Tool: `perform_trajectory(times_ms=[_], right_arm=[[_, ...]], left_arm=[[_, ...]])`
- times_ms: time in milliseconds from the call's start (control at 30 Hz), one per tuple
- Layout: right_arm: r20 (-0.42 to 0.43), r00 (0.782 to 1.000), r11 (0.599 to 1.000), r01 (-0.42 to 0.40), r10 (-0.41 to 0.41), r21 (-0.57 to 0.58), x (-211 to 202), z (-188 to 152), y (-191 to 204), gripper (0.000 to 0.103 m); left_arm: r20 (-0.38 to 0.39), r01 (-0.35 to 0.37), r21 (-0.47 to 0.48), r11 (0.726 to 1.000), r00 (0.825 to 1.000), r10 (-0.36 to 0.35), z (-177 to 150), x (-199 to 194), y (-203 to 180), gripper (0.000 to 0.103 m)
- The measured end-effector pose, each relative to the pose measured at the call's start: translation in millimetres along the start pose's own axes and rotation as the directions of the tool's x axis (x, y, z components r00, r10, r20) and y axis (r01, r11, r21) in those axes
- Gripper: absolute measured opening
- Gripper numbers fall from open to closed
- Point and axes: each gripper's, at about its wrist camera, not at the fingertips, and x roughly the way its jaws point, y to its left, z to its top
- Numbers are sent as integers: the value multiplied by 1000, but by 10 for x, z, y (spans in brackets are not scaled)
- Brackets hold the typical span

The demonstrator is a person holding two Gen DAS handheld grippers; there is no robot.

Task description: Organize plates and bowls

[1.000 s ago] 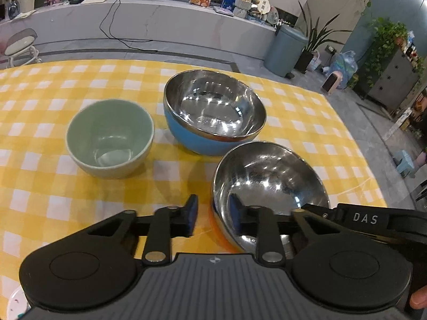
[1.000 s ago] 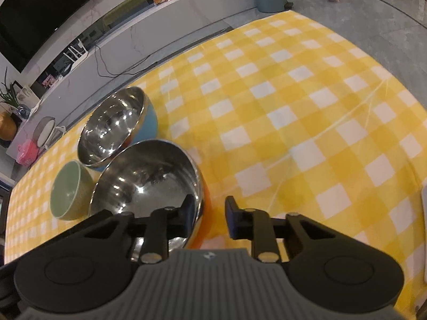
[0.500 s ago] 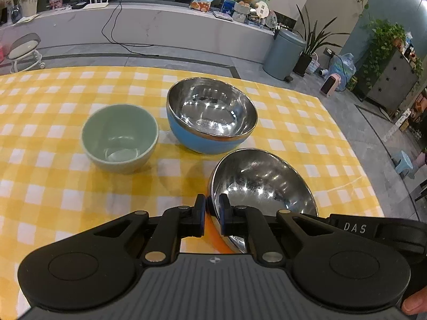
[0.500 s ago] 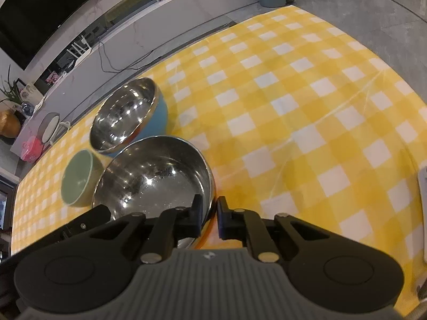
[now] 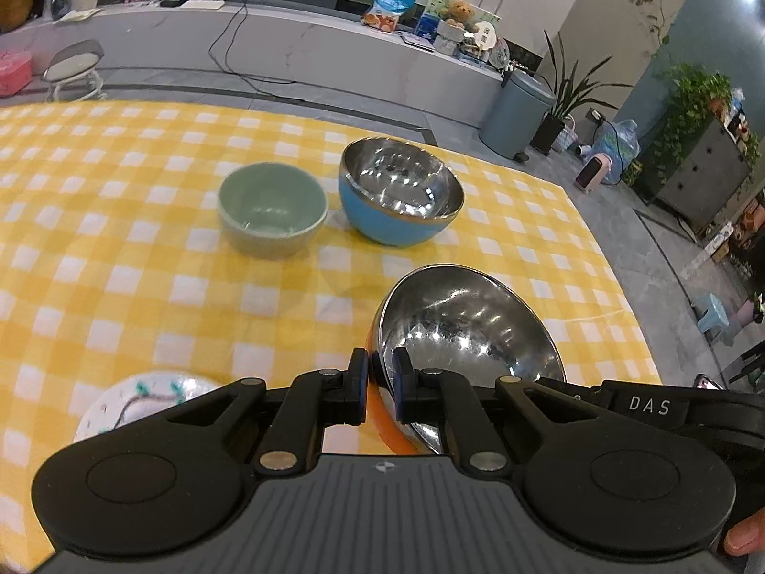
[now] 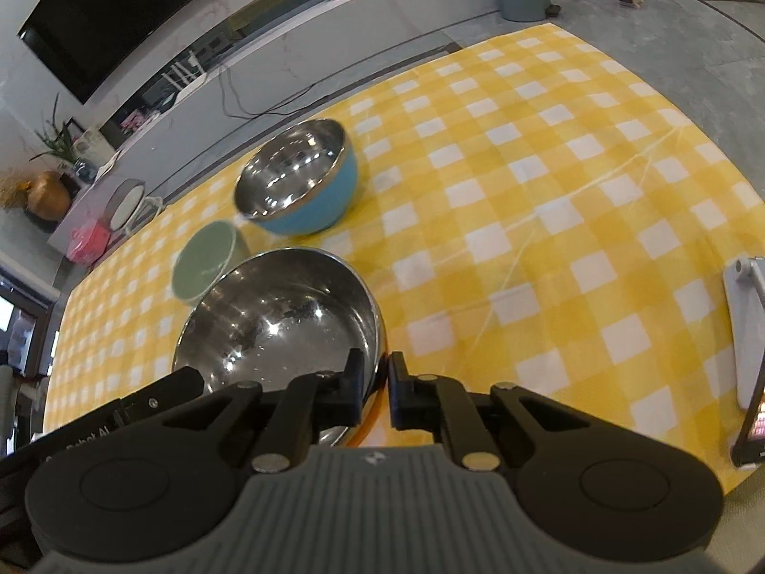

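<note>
Both grippers now clamped on orange steel bowl (image 5: 471,335), bowl lifted off desk (image 5: 143,258) since earlier frame, other dishes further off. Left gripper (image 5: 380,385) fingers pinch near-left rim; right gripper (image 6: 381,390) fingers pinch opposite rim – two-sided hold keeps bowl level. Bowl hangs above checked cloth, short of blue steel bowl (image 5: 399,193), likely nesting target. Green bowl (image 5: 272,208) just beside blue one. Patterned plate (image 5: 138,404) at near left, untouched.

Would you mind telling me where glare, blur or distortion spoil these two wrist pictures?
Left wrist view: bright glints fleck the orange-sided steel bowl, the patterned plate is smeared, and the far counter bows. Right wrist view: the blue bowl and green bowl are blurred, and the checked cloth curves.
</note>
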Motion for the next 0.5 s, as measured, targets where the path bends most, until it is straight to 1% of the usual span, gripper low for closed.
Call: perform_trajectory(times_ms=[267, 500], right_arm=[[-25, 1000, 998, 13, -14, -58, -58, -235, 41, 8], [-73, 996, 997, 43, -48, -71, 23, -340, -62, 7]], left_arm=[[-34, 20, -71, 997, 999, -22, -253, -16, 153, 11], [-53, 35, -68, 997, 998, -38, -407, 26, 149, 12]])
